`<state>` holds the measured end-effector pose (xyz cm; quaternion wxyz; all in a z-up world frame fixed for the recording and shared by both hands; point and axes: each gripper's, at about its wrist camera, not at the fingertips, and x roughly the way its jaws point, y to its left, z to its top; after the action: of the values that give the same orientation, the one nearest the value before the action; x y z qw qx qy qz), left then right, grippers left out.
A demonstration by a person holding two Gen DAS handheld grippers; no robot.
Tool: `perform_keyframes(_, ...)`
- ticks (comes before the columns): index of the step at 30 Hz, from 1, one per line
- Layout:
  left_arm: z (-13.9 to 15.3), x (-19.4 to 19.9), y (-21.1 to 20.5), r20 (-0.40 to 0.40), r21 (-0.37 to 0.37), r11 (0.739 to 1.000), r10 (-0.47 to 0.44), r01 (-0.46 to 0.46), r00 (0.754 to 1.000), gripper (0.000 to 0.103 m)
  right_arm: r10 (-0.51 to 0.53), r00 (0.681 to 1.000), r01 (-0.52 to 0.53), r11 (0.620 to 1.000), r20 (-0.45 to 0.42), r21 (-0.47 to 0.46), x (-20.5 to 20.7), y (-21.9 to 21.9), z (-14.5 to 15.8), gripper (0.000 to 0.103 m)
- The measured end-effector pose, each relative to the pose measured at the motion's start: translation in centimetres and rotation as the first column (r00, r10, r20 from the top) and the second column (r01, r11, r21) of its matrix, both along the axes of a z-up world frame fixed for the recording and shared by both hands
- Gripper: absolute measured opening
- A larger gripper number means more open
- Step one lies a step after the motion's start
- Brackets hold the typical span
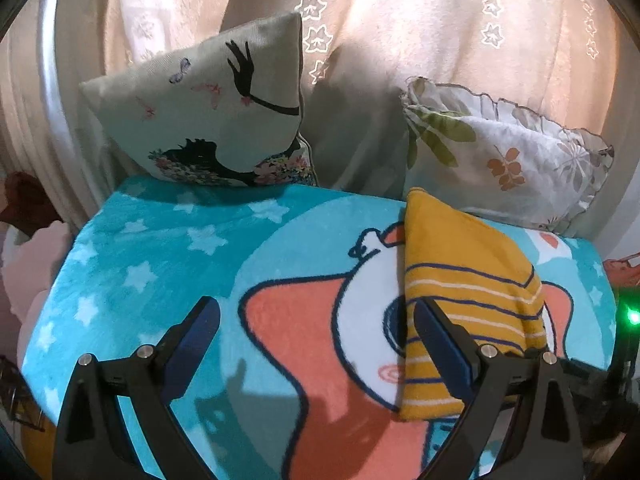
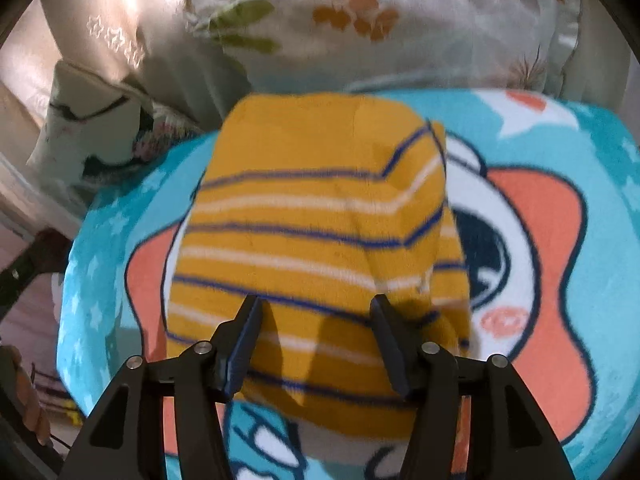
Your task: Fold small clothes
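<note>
A small yellow garment with blue and white stripes [image 1: 468, 280] lies folded on the blue cartoon blanket [image 1: 168, 264]. In the left wrist view it lies to the right, partly behind my right finger. My left gripper [image 1: 316, 320] is open and empty above the blanket, left of the garment. In the right wrist view the garment [image 2: 312, 216] fills the middle. My right gripper [image 2: 316, 312] is open just over the garment's near edge, holding nothing.
A cream cushion with a black drawing [image 1: 224, 112] and a floral frilled pillow [image 1: 504, 152] lean against the curtain at the blanket's far edge. The floral pillow also shows in the right wrist view [image 2: 380, 20]. The blanket [image 2: 600, 240] ends at both sides.
</note>
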<state>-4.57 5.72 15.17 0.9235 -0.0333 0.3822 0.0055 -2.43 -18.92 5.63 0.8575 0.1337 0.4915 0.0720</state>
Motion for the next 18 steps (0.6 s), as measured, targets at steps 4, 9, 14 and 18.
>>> perform_keyframes(4,0.7,-2.2,-1.6,0.017,0.005,1.000,0.024,-0.024,1.000,0.097,0.035,0.999,-0.035,0.999,-0.015,0.002,-2.1,-0.8,-0.2,0.060)
perform_keyframes(9,2.0,-5.6,-3.5,0.085,-0.003,0.998,0.070,-0.070,0.994,0.097,0.038,0.999,-0.038,0.999,-0.005,0.019,-4.7,-2.8,0.4,0.060)
perform_keyframes(14,3.9,-9.0,-4.9,0.186,-0.027,0.997,0.074,-0.070,0.980,0.102,0.056,0.998,-0.055,0.998,0.023,-0.018,-6.9,-3.8,1.2,0.062)
perform_keyframes(18,4.4,-10.3,-6.0,0.209,-0.037,0.998,0.050,-0.043,0.977,0.103,0.083,0.995,-0.081,0.996,0.051,-0.032,-8.2,-3.9,2.0,0.063)
